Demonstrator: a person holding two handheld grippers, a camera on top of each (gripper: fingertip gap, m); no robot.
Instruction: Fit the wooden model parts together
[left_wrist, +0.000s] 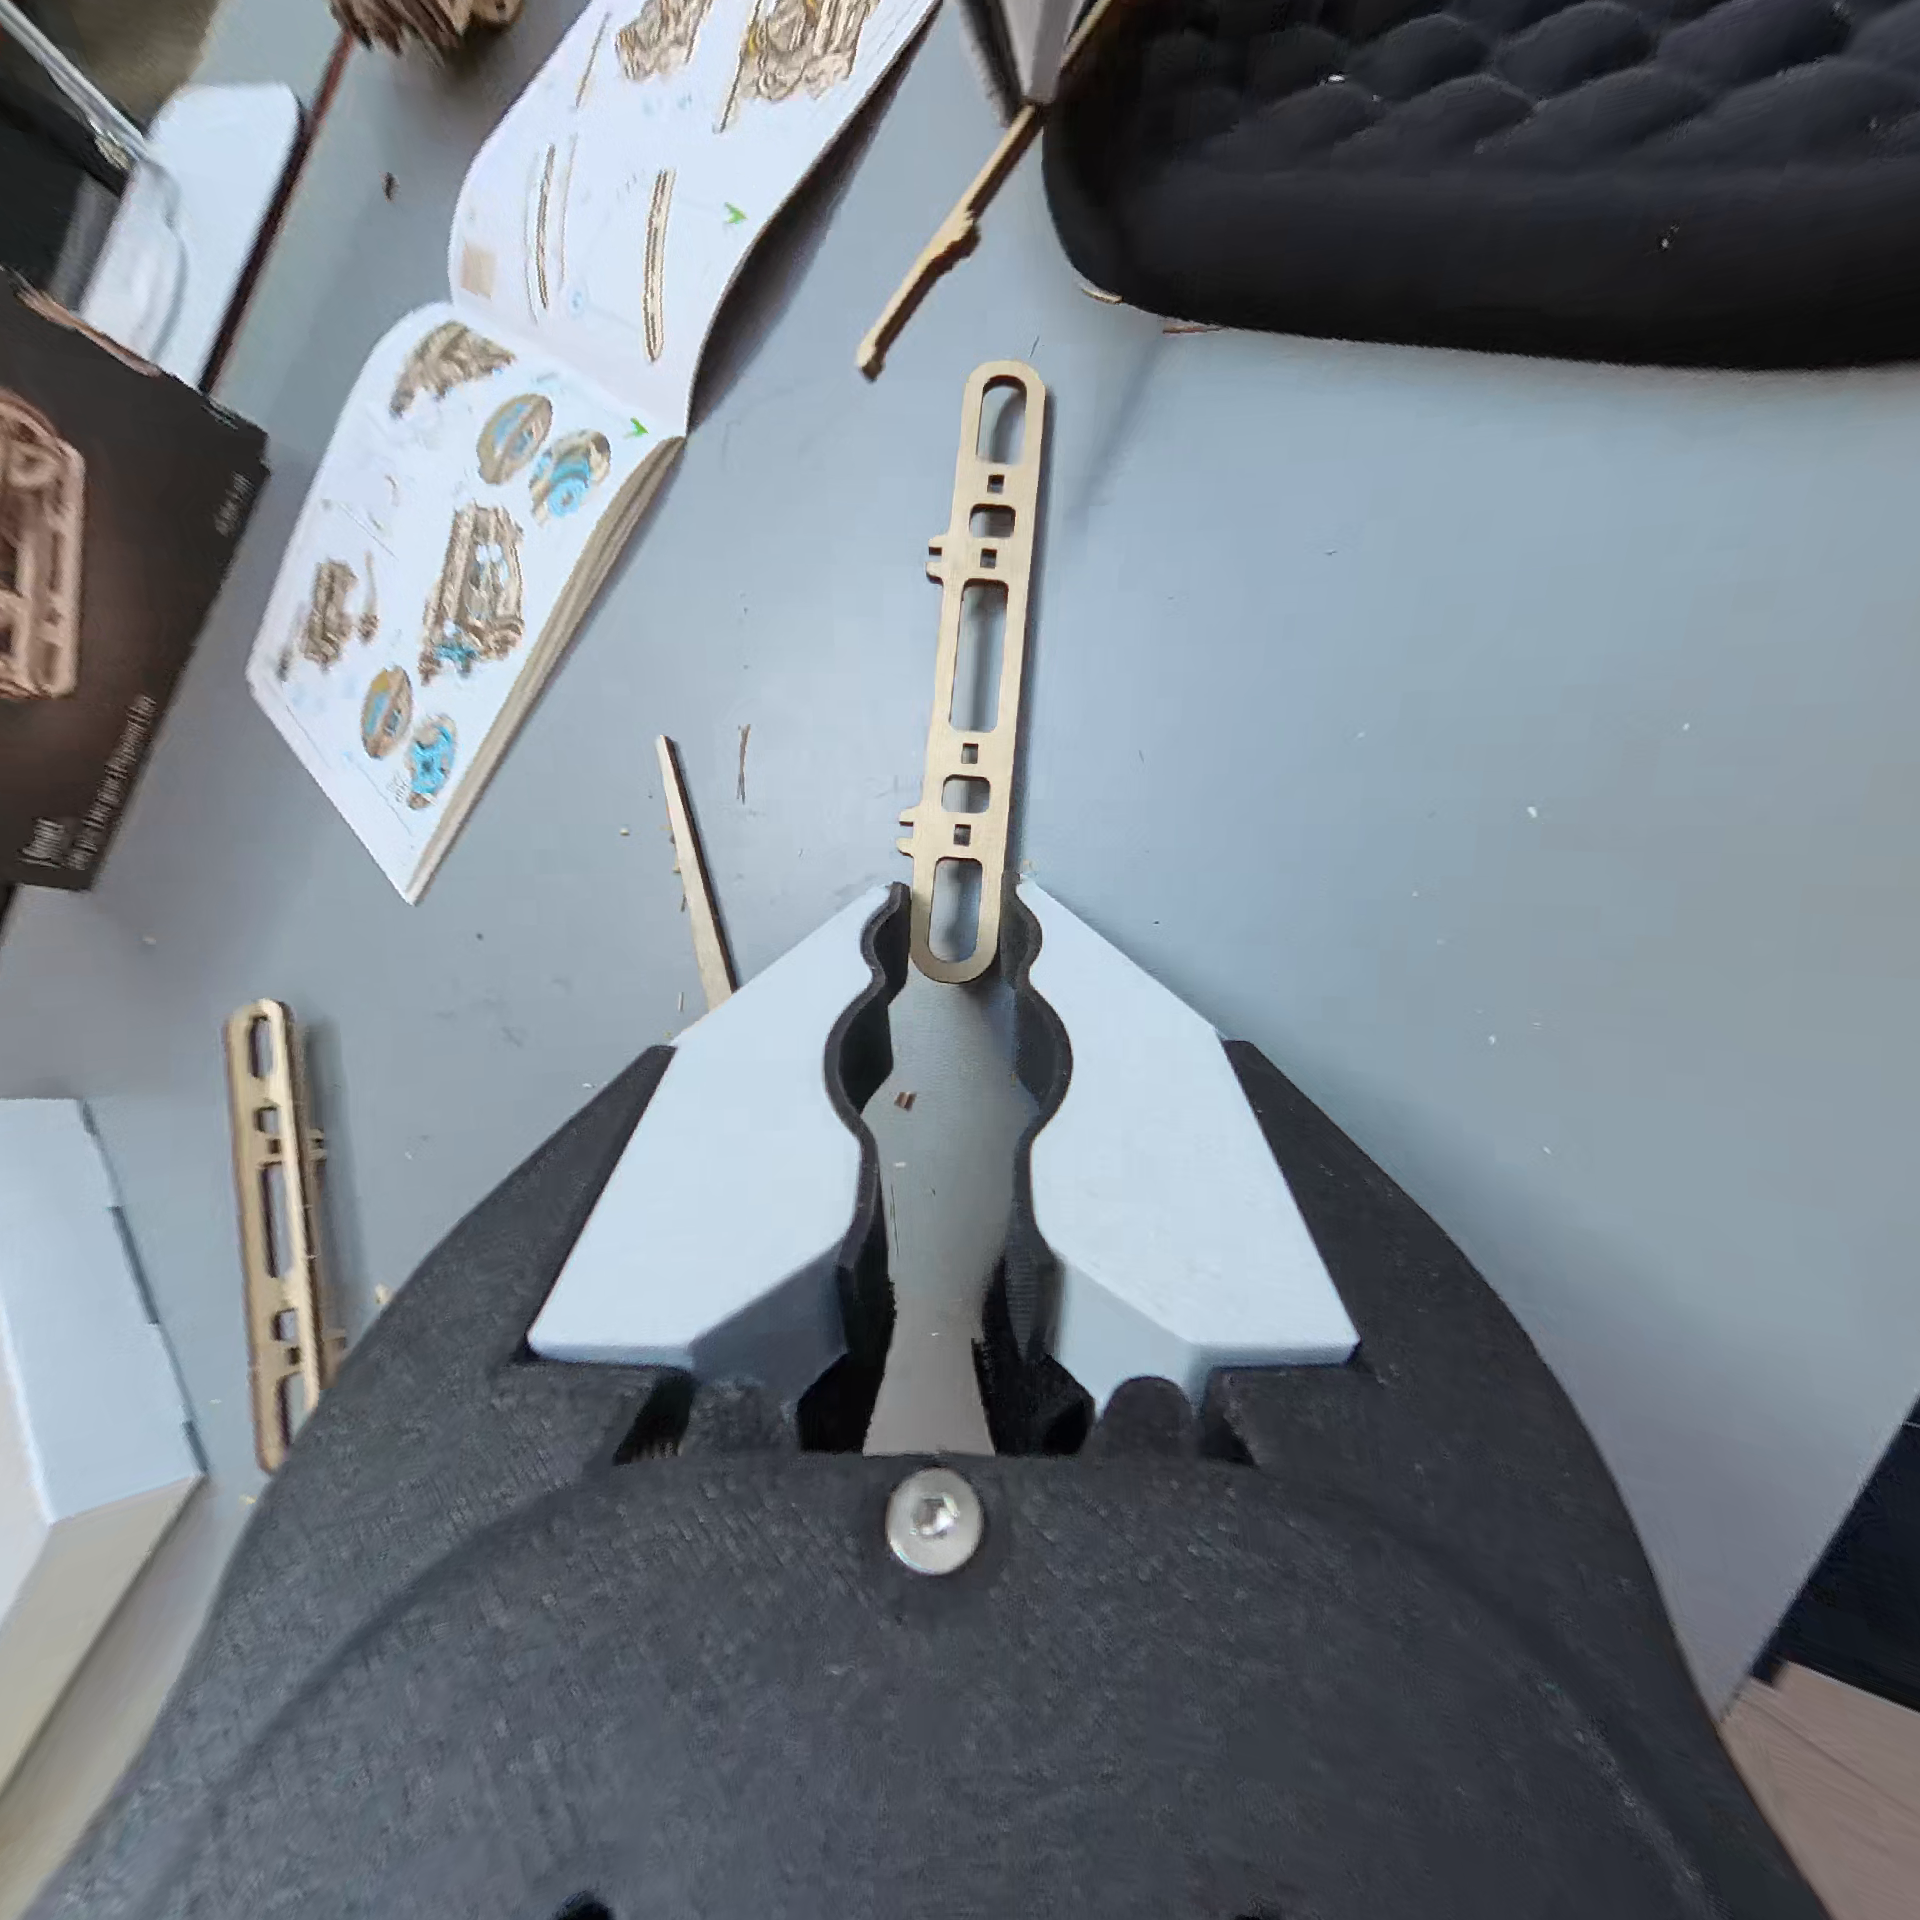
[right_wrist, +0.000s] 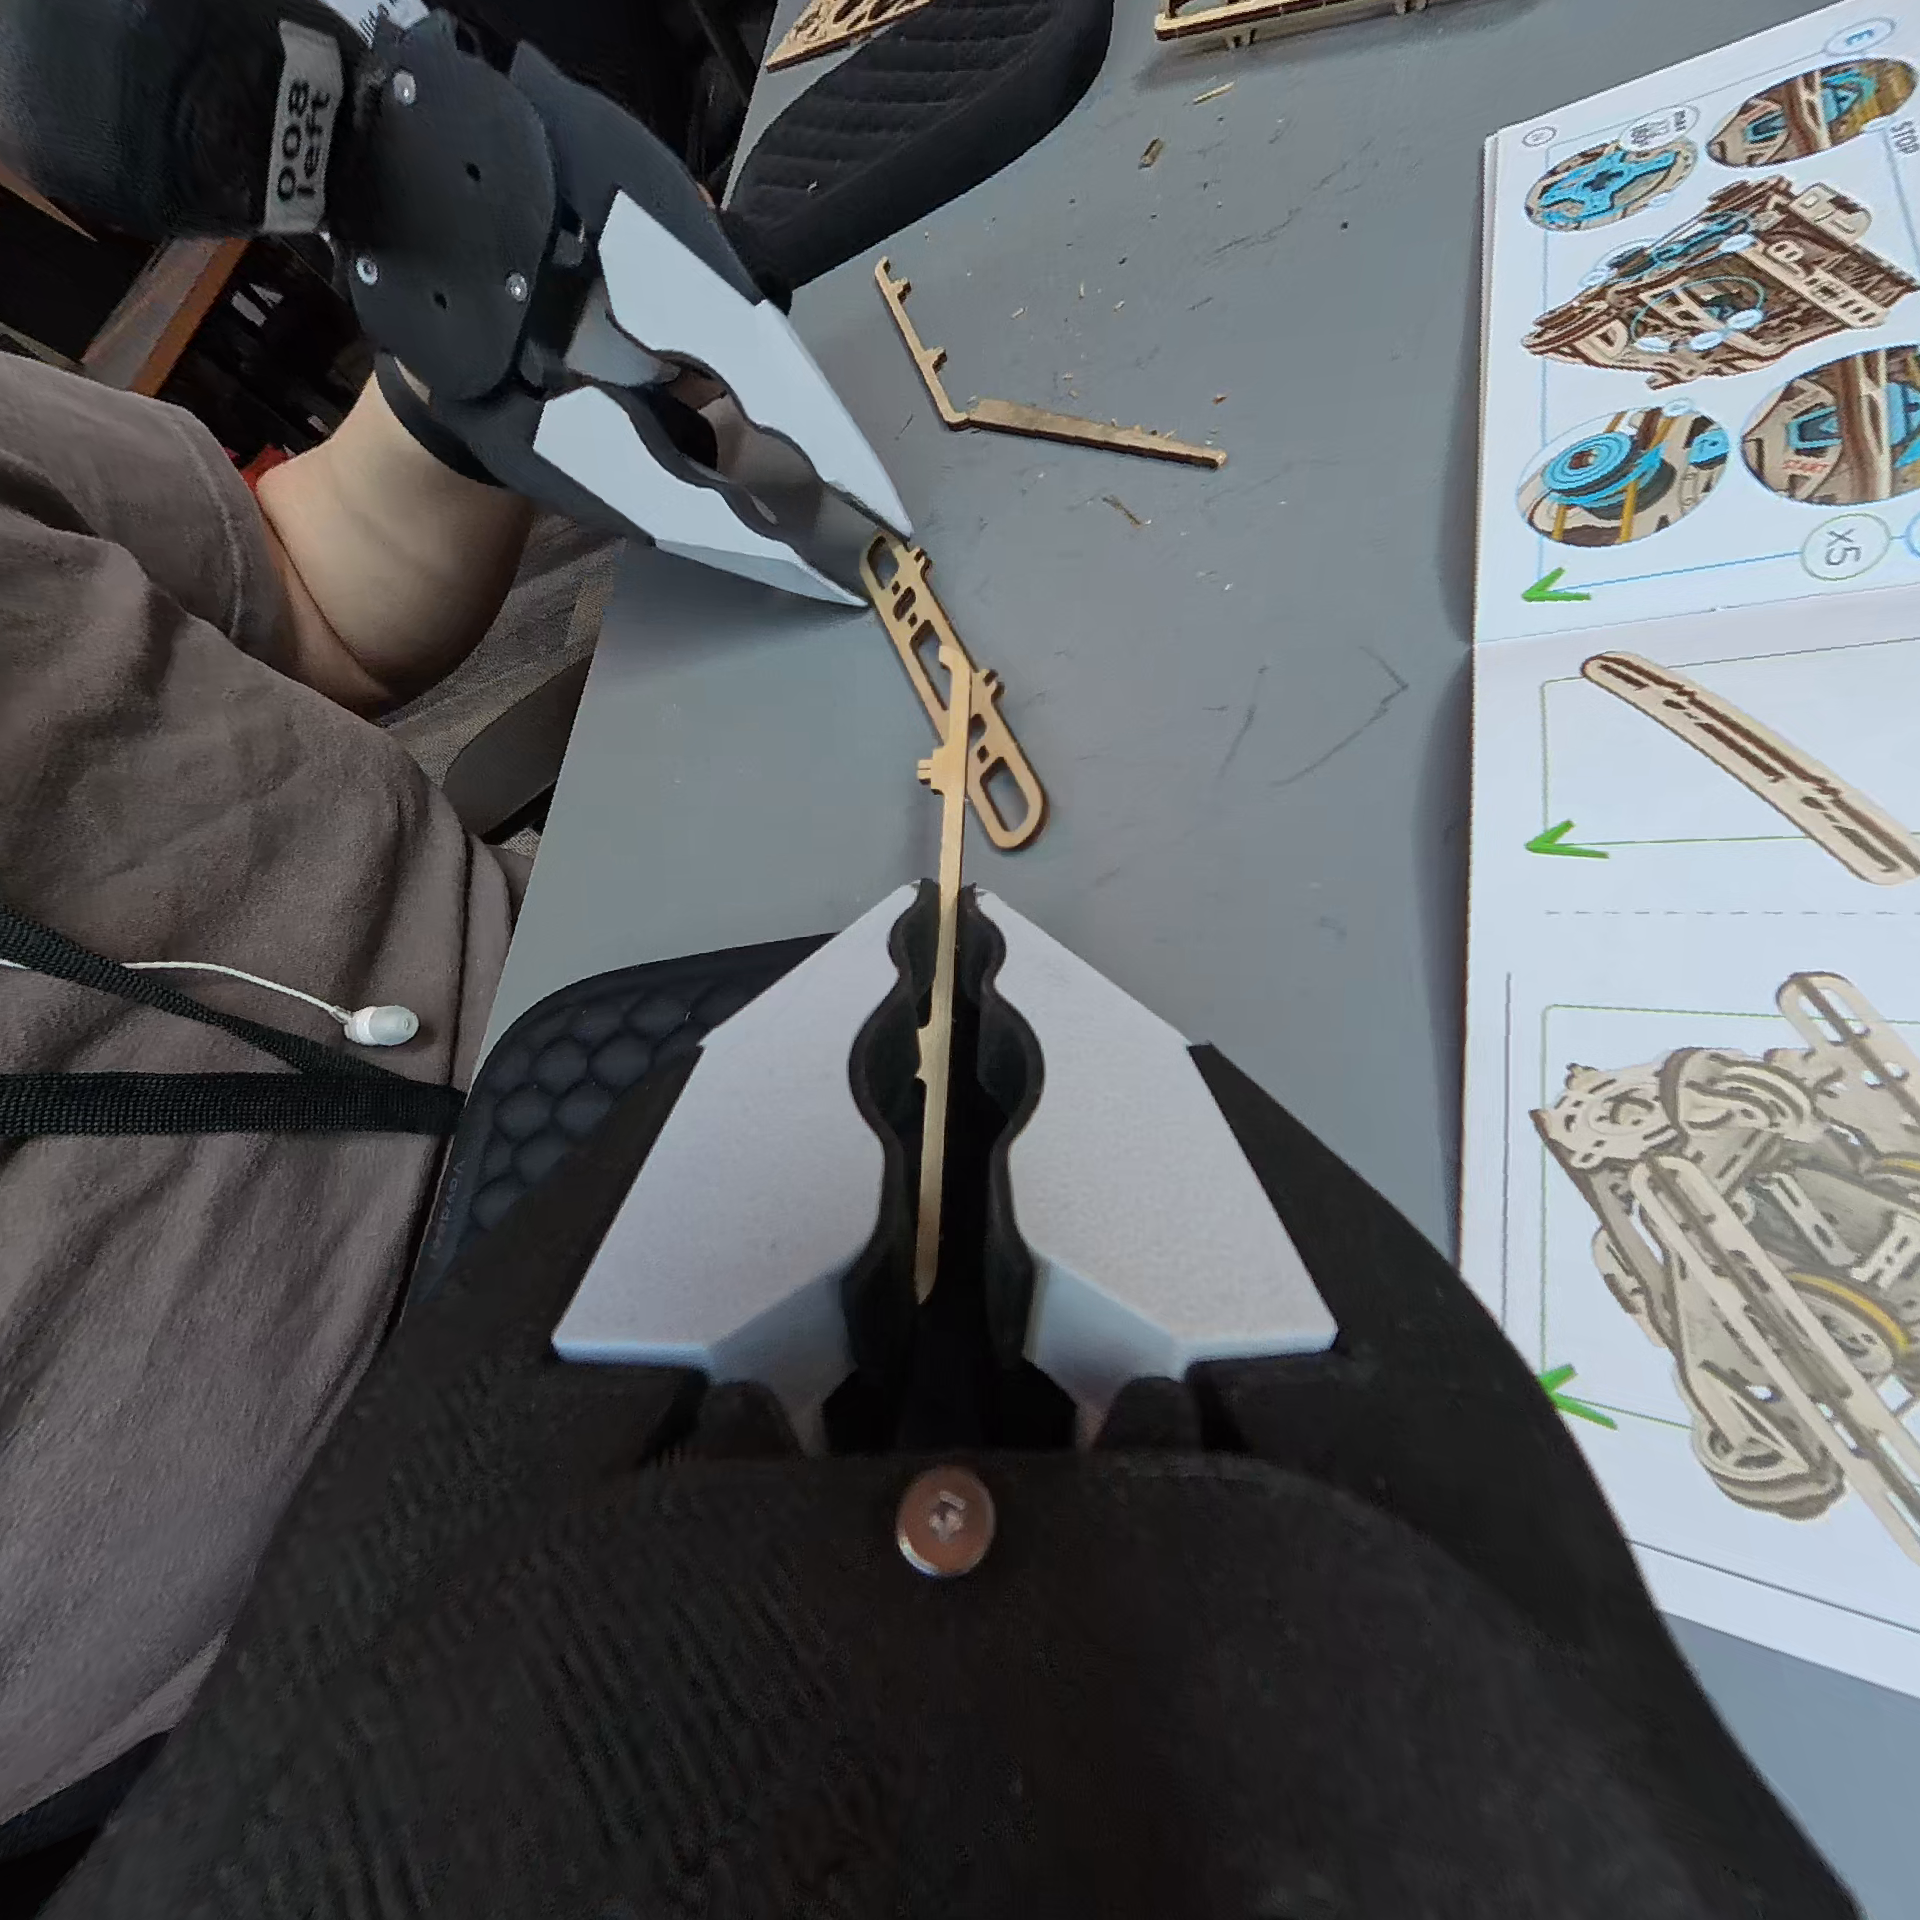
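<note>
A flat slotted wooden strip (left_wrist: 982, 644) lies on the grey table (left_wrist: 1403, 779), pointing straight ahead of my left gripper (left_wrist: 954, 894). The left jaws are closed across the strip's near end. In the right wrist view the left gripper (right_wrist: 883, 566) holds the same strip (right_wrist: 977, 727) at the upper left. My right gripper (right_wrist: 948, 891) is shut on a thin notched wooden strip (right_wrist: 940, 1039) held on edge. Its front tip reaches over the middle of the slotted strip. This strip also shows in the left wrist view (left_wrist: 940, 234), coming in from the far side.
An open instruction booklet (left_wrist: 488, 499) (right_wrist: 1683, 727) lies beside the work spot. A black cushion (left_wrist: 1507, 177), a black box (left_wrist: 104, 623) and a pale box (left_wrist: 62, 1299) border it. Loose wooden strips (right_wrist: 1091, 431) (left_wrist: 275, 1226) lie around. A person's brown sleeve (right_wrist: 208, 935) is at the left.
</note>
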